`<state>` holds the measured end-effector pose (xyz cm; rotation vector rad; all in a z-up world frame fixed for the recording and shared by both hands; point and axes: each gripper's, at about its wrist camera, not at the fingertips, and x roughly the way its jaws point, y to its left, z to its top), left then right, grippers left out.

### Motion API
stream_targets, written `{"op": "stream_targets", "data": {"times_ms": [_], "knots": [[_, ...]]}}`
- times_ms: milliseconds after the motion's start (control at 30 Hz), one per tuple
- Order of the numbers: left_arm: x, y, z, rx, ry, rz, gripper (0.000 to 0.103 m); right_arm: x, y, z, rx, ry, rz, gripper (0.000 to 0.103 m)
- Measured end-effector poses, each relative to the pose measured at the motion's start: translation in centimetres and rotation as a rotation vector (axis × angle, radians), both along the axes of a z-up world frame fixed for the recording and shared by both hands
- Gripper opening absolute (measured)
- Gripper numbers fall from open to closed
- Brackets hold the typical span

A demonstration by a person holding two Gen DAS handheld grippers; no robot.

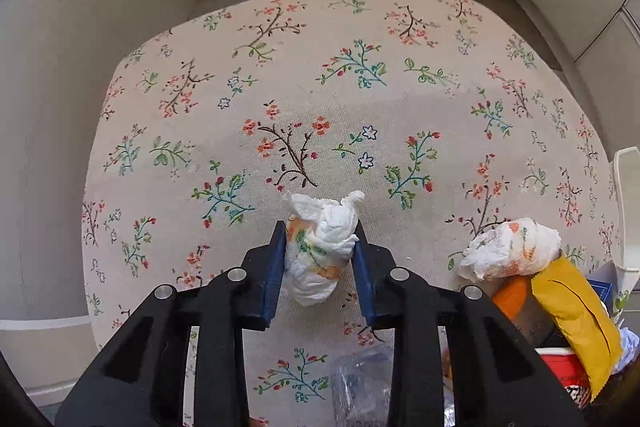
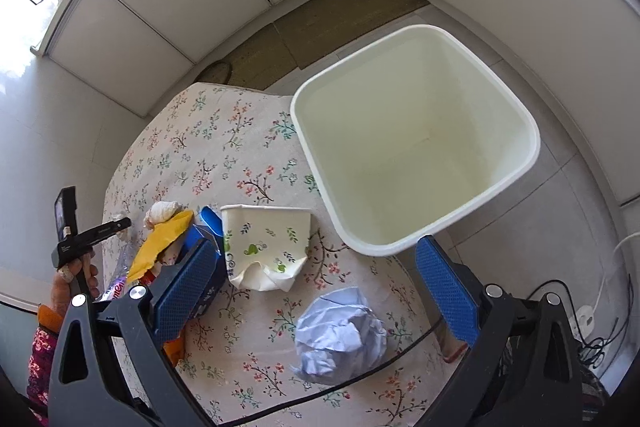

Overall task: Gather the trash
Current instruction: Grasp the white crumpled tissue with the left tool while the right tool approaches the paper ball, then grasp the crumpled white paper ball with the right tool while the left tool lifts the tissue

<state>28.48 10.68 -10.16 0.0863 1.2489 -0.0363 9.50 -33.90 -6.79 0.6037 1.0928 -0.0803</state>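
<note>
Crumpled napkin clamped by the left gripper (image 1: 320, 251) on a floral tablecloth (image 1: 320, 87).
The napkin (image 1: 320, 247) is pinched at centre — a second wad (image 1: 510, 249) lies at three o'clock; the right gripper (image 2: 316, 283) is spread wide, nothing gripped.

Left claw (image 1: 320, 259) clamped, right claw (image 2: 316, 291) agape

Floral tablecloth (image 1: 320, 87), cream bin (image 2: 416, 155)

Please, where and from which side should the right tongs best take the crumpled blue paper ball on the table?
Probably from straight above, across the middle of the blue paper ball. It is a loose, roundish lump lying free on the tablecloth, clear of the crushed paper cup, and the open right tongs already straddle it.
</note>
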Motion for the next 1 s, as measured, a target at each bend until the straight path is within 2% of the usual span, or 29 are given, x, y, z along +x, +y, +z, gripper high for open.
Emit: {"op": "stream_targets", "data": {"times_ms": [133,300,400,500,633,700,767,833,900,1000], "knots": [[-3.3,1.0,4.3,-0.115,-0.108,0.052,0.030,-1.5,-0.8,-1.2,0.072,0.049,-0.009,0.097],[-9.8,-0.4,11.2,-0.262,-0.277,0.041,0.030,-2.9,0.4,-1.3,0.040,0.070,0.037,0.097],[-13.1,-2.5,13.0,-0.355,-0.341,0.011,0.030,-3.7,1.0,-1.9,0.060,0.077,0.055,0.097],[-15.8,-5.5,13.1,-0.424,-0.386,-0.012,0.030,-4.3,2.2,-2.3,0.063,0.081,0.092,0.097],[-18.3,-8.1,12.6,-0.458,-0.410,-0.044,0.030,-4.4,3.0,-2.6,0.018,0.073,0.115,0.095],[-19.0,-9.3,12.2,-0.442,-0.417,-0.075,0.030,-4.4,3.0,-3.2,0.038,0.086,0.121,0.089],[-19.4,-10.3,11.8,-0.414,-0.417,-0.096,0.030,-4.2,2.9,-3.8,0.058,0.097,0.132,0.068],[-19.3,-10.6,11.1,-0.416,-0.397,-0.097,0.030,-4.1,2.9,-4.4,0.071,0.111,0.140,0.065],[-18.9,-10.7,10.3,-0.420,-0.376,-0.093,0.030,-4.1,3.1,-4.9,0.075,0.127,0.154,0.048],[-18.8,-10.7,9.6,-0.408,-0.372,-0.091,0.030,-4.1,3.3,-5.1,0.072,0.118,0.166,0.039]]}}
